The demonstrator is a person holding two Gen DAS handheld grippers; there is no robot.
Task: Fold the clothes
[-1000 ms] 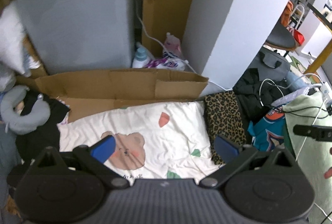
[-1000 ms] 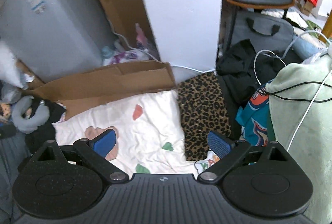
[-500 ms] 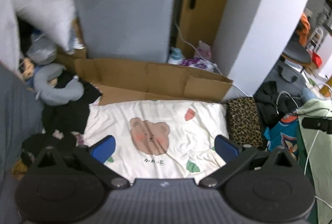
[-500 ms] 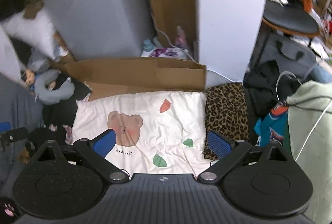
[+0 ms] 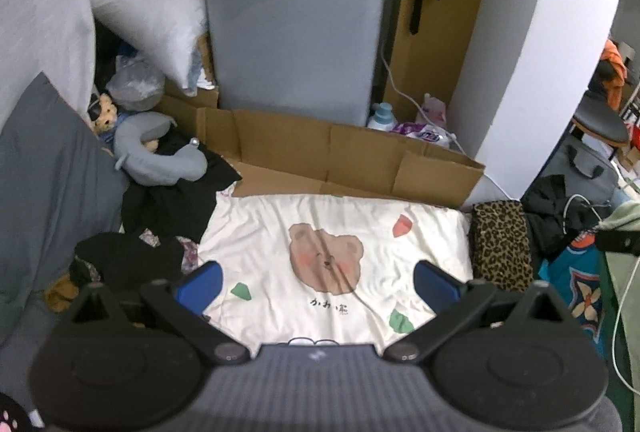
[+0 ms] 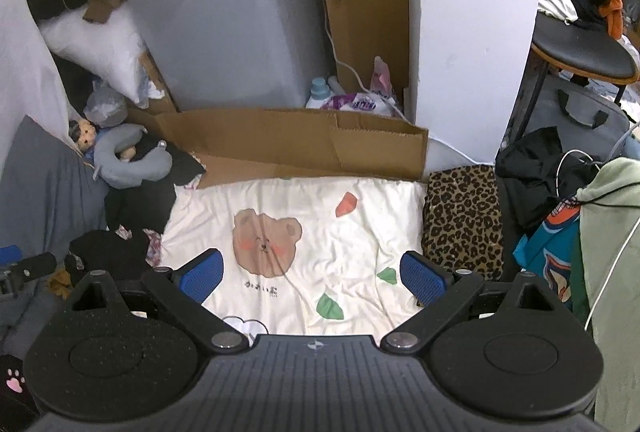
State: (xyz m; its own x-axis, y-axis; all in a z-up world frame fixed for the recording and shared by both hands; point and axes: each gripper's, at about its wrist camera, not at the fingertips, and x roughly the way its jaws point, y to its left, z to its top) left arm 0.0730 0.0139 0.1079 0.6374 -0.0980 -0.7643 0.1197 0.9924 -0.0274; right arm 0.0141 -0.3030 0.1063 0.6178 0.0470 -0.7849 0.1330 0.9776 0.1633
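A cream sheet with a brown bear print (image 5: 332, 252) (image 6: 280, 240) is spread flat in the middle. A folded leopard-print garment (image 5: 502, 244) (image 6: 462, 216) lies along its right edge. A heap of black clothes (image 5: 168, 216) (image 6: 136, 207) sits at its left. My left gripper (image 5: 318, 286) hangs open above the sheet's near edge, nothing between its blue pads. My right gripper (image 6: 312, 276) is open as well, over the same sheet. The right gripper's tip shows at the right edge of the left wrist view (image 5: 618, 242), and the left gripper's tip (image 6: 28, 266) at the left edge of the right wrist view.
A flattened cardboard box (image 5: 340, 159) (image 6: 288, 147) stands behind the sheet, before a grey appliance (image 5: 296, 15). A grey neck pillow (image 5: 160, 159), white pillow (image 5: 148, 7) and grey cushion (image 5: 48, 183) fill the left. Black clothes, cables, a teal garment (image 6: 548, 252) and a green blanket (image 6: 612, 272) crowd the right.
Both grippers have pulled back and swung left; the view widened from the sheet's right side to the whole sheet, the pillows and the grey cushion. Both stayed open.
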